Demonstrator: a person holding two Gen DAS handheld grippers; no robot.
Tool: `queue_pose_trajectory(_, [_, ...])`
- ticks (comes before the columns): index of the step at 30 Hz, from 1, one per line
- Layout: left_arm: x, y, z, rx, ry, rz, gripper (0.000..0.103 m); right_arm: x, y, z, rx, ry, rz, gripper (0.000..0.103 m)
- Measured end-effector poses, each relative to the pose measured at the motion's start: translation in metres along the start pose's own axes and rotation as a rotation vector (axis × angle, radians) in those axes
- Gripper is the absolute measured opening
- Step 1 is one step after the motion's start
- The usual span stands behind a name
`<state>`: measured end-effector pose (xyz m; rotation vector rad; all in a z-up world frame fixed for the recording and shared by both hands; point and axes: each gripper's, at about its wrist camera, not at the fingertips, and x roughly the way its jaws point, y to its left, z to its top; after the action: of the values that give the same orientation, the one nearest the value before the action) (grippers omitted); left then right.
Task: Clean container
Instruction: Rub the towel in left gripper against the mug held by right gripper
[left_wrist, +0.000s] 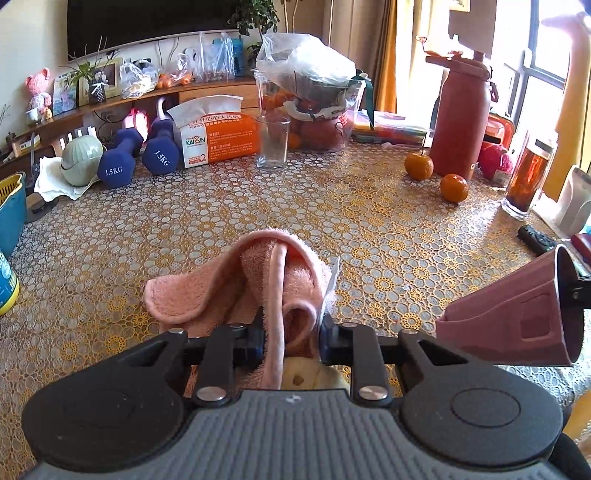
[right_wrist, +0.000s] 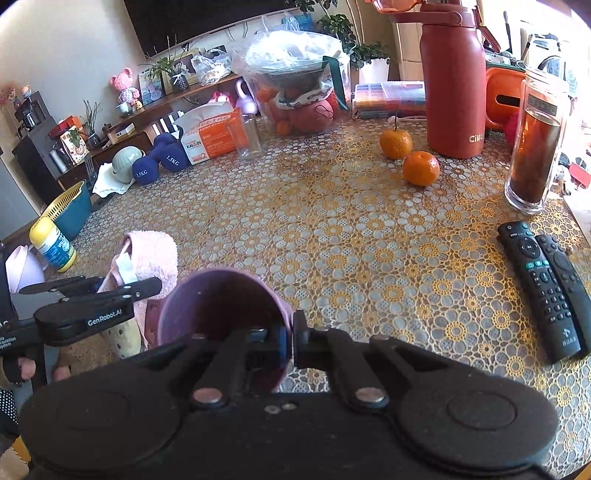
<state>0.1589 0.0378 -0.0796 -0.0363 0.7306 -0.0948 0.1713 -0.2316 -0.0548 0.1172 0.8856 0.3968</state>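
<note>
Eyes on the lettering now. Upper left of the left wrist view, two blue dumbbells (left_wrist: 138, 155) on the table, each end face stamped "1.5KG" in white. Right beside them the orange-and-white tissue pack (left_wrist: 218, 134) reads "KAIXIN", with a big "2" low on its white end; the smaller print is too fine to make out. Over in the right wrist view, the tall red bottle (right_wrist: 456, 85) at upper right shows "Cill" near its base, the rest curving out of sight. Lower left, the left gripper (right_wrist: 110, 291) carries "GenRobot.AI" in white along its black finger arm.
</note>
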Motion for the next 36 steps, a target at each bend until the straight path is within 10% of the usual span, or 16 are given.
queue_pose_trajectory(15, [-0.097,-0.030,-0.006,-0.012,-0.081,-0.243,0.021,-0.001,0.025,-0.002,0.016,-0.019,-0.009,0.003])
queue_pose_trajectory(36, [-0.067,-0.026,-0.017,0.038,0.001,-0.163,0.021,-0.013,0.019,-0.027,-0.172,-0.063,0.059,0.003])
